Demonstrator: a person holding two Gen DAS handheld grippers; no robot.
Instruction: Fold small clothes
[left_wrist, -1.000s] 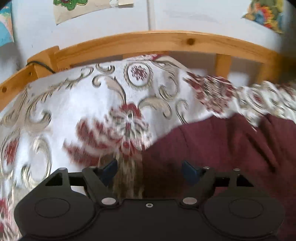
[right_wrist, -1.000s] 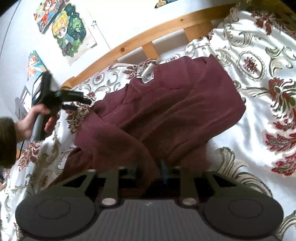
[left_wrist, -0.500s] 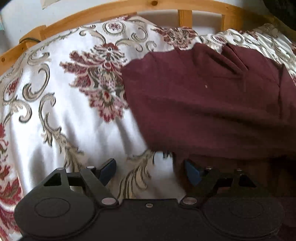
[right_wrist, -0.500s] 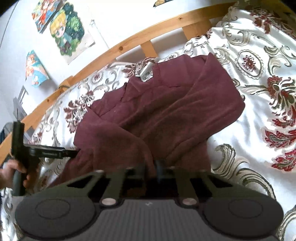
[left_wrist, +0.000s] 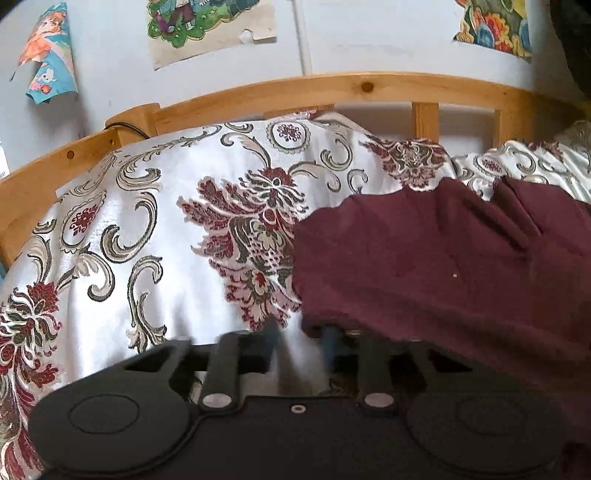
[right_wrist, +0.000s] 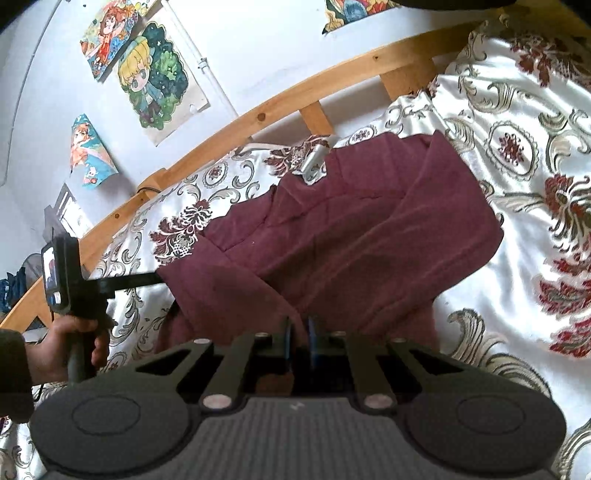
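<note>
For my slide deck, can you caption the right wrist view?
Right gripper pinches the maroon garment on the floral bedspread while the left gripper reaches its far edge.

The maroon garment (right_wrist: 354, 236) is soft matt cloth with a faintly fuzzy nap. The bedspread (left_wrist: 162, 229) is glossy satin-like fabric with woven floral figures. The bed rail (left_wrist: 332, 88) is smooth pale wood, knotted. Both grippers' bodies are matt black plastic

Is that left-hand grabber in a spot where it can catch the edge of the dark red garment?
Probably yes. The left gripper sits right at the maroon garment, whose near edge drapes over one of its open jaws. Nothing but the patterned bedspread lies beside it.
</note>
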